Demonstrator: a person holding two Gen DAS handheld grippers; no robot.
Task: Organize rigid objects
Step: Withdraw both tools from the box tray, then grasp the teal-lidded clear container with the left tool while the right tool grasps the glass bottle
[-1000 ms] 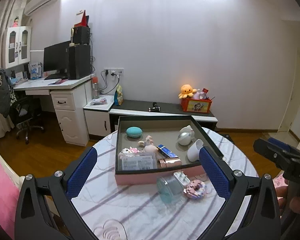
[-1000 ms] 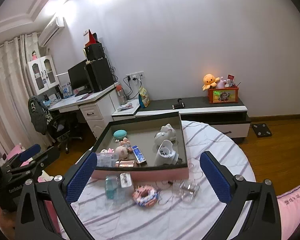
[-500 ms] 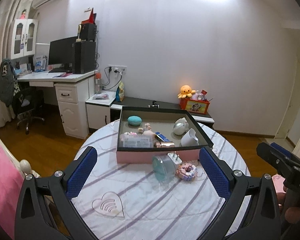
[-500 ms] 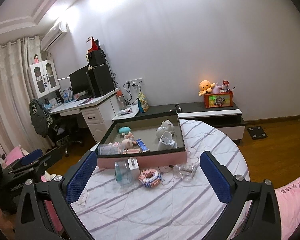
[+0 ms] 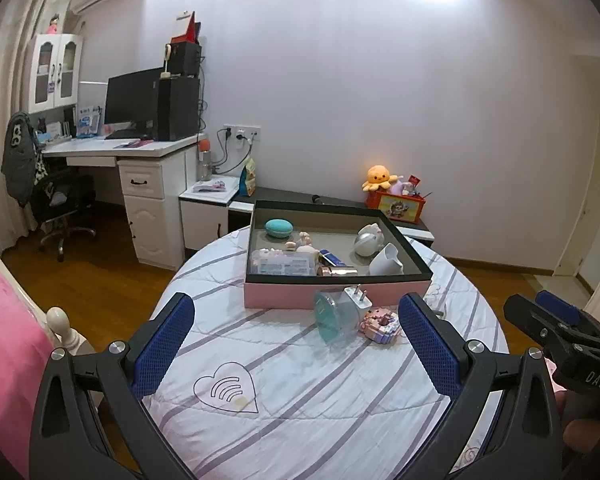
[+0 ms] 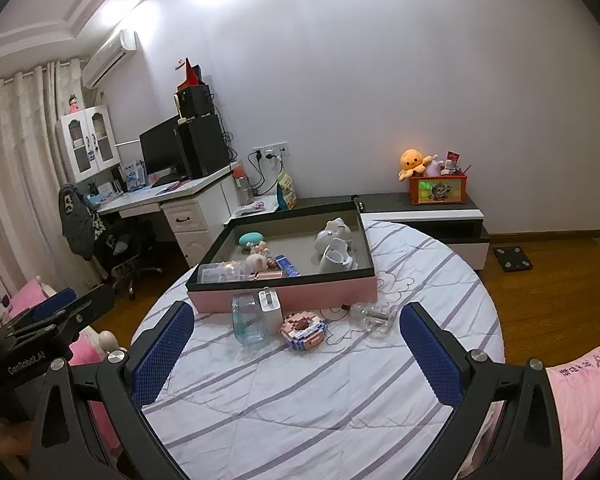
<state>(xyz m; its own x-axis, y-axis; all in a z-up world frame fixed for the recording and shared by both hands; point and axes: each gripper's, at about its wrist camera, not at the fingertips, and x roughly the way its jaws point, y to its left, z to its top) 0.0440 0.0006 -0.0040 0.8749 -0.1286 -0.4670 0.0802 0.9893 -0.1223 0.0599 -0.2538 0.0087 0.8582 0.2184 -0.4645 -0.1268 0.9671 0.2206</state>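
Observation:
A pink box (image 5: 332,294) with a black rim stands at the far side of the round striped table (image 5: 300,392); it also shows in the right wrist view (image 6: 300,294). It holds a teal case (image 5: 279,227), white cups (image 5: 386,262) and small items. In front of it lie a clear teal jar (image 5: 330,318), a white plug (image 5: 356,298), a pink brick donut (image 5: 380,322) and, in the right wrist view, a clear bulb-like piece (image 6: 374,314). My left gripper (image 5: 296,344) and right gripper (image 6: 296,350) are both open and empty, held back above the near table.
A white desk (image 5: 140,152) with monitor and an office chair (image 5: 60,204) stand at the left. A low cabinet (image 6: 424,216) with a red toy box is behind the table. Pink bedding (image 6: 580,400) lies at the right, pink bedding (image 5: 4,360) at the left.
Both grippers have pulled back from the box; the table objects look farther away and more of the near tabletop shows. Both stay open.

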